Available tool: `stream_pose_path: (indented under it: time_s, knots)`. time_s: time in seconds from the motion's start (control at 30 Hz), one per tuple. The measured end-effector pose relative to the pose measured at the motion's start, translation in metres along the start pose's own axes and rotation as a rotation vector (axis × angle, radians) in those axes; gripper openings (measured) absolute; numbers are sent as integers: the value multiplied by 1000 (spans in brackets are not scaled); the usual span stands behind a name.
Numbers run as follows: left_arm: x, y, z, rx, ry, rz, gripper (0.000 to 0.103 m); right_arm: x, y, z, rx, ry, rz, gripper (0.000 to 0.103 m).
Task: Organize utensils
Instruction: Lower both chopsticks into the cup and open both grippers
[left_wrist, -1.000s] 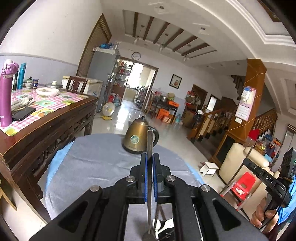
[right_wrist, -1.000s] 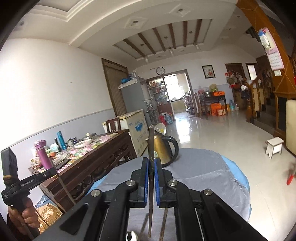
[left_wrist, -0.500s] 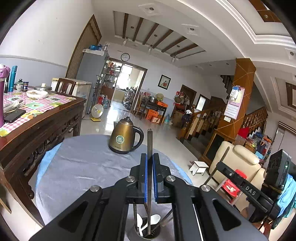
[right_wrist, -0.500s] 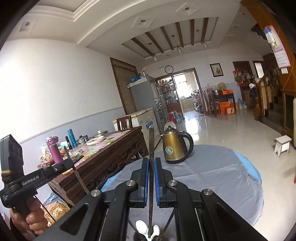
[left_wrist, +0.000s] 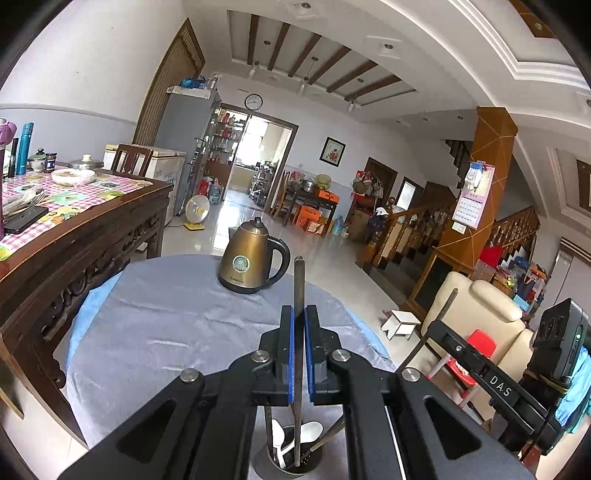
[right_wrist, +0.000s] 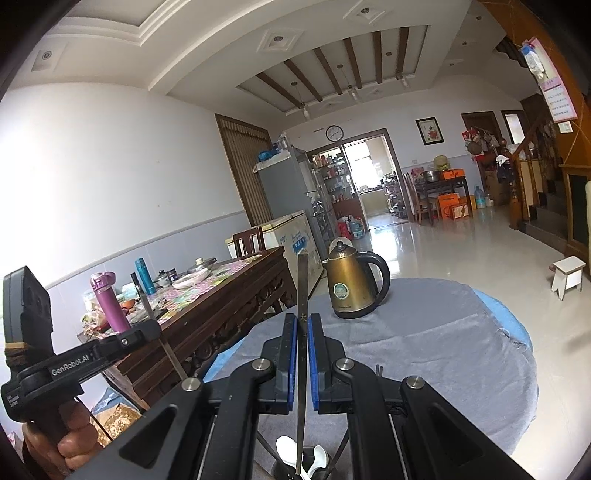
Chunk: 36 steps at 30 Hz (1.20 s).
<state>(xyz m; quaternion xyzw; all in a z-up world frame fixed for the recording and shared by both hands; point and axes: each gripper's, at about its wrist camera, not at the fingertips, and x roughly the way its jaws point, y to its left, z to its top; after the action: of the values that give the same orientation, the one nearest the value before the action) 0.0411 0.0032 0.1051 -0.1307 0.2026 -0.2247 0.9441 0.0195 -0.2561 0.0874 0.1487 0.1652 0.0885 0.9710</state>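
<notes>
Left tool (left_wrist: 298, 354) clenched on one chopstick (left_wrist: 298, 295), right tool (right_wrist: 302, 358) on another chopstick (right_wrist: 302, 295); both tips lowered into the holder (left_wrist: 291, 467) at the near worktop (left_wrist: 166, 325) edge. Spoons (left_wrist: 308, 434) already inside; release left.

Two upright metal chopsticks (left_wrist: 298, 295) (right_wrist: 302, 295) over the utensil holder (left_wrist: 295, 458).

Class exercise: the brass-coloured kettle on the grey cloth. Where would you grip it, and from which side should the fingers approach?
Grip the black loop handle of the kettle. It juts out on the kettle's right in both views, away from the spout, standing upright. Probably come in from that right side, fingers closing across the handle's thickness.
</notes>
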Motion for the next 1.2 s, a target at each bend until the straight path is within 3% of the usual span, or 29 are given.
stream_pose_path:
  time_s: [0.57, 0.83, 1.2]
  knots:
    - [24, -18, -12, 34, 53, 28, 5, 7, -4, -14, -25, 18, -4, 7]
    - [35, -20, -26, 58, 77, 79, 5, 21, -1, -36, -53, 100, -3, 7]
    - [41, -27, -52, 101, 180, 50, 5, 29, -5, -64, -49, 203, 9, 7]
